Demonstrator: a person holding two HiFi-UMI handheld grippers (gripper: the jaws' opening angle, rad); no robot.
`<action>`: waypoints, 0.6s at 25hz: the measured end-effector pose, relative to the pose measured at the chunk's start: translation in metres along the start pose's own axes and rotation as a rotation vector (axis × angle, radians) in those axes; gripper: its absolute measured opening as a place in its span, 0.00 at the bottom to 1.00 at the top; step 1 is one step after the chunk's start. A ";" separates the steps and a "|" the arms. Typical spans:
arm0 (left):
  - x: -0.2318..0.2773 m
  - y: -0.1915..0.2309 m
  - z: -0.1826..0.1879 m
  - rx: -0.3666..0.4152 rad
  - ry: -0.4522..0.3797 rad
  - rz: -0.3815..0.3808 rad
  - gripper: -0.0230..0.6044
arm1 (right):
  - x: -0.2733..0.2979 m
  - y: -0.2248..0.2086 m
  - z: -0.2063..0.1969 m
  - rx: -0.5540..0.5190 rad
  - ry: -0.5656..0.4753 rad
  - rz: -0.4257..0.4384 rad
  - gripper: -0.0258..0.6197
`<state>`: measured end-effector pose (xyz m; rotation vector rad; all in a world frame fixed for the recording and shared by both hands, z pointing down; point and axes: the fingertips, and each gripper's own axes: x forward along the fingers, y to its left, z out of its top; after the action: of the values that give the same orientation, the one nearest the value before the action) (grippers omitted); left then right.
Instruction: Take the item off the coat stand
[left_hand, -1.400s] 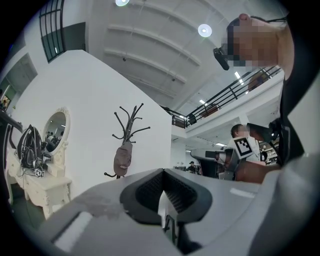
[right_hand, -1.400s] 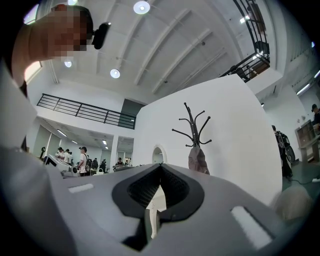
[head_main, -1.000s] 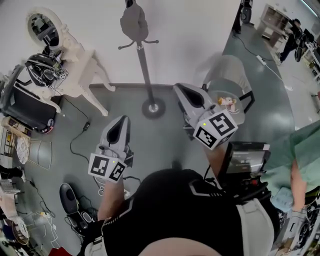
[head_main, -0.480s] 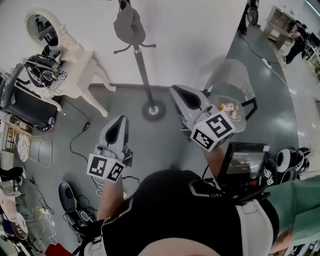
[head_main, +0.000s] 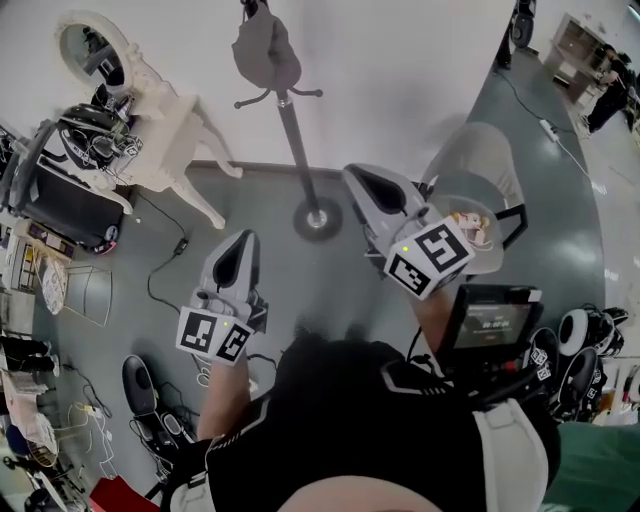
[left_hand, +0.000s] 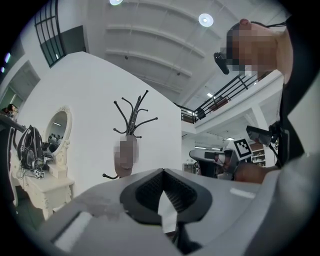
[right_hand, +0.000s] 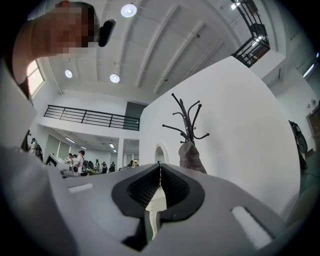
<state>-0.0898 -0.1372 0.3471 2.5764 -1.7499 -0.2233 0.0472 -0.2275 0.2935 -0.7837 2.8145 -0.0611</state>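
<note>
A black coat stand (head_main: 291, 125) rises from a round base (head_main: 318, 219) by the white wall. A grey soft item (head_main: 265, 48) hangs from its top hooks. Both grippers are held short of it at chest height, well apart from the stand. My left gripper (head_main: 243, 240) is shut and holds nothing. My right gripper (head_main: 361, 173) is shut and holds nothing, and points toward the stand's base. In the left gripper view the coat stand (left_hand: 131, 114) and the hanging item (left_hand: 125, 155) stand beyond the closed left gripper (left_hand: 162, 172). In the right gripper view the item (right_hand: 190, 157) hangs past the closed right gripper (right_hand: 160, 167).
A white dressing table with an oval mirror (head_main: 150, 110) stands left of the stand, with a black chair (head_main: 60, 205) beside it. A clear plastic chair (head_main: 480, 190) with a small toy on its seat stands to the right. Cables and shoes (head_main: 145, 400) lie on the floor at the left.
The person in green at the right edge has moved almost out of the head view. The view has shifted slightly; both grippers stay shut and have hardly moved.
</note>
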 end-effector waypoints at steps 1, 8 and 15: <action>0.002 0.004 0.000 0.000 0.001 -0.002 0.05 | 0.005 0.000 -0.002 0.001 0.001 0.001 0.06; 0.014 0.039 0.000 -0.003 -0.004 -0.045 0.05 | 0.042 0.000 -0.014 -0.010 0.010 -0.023 0.07; 0.026 0.084 0.004 -0.004 -0.001 -0.097 0.05 | 0.085 -0.002 -0.018 -0.031 0.011 -0.063 0.13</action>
<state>-0.1585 -0.1920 0.3489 2.6610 -1.6249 -0.2295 -0.0267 -0.2737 0.2942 -0.8819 2.8070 -0.0321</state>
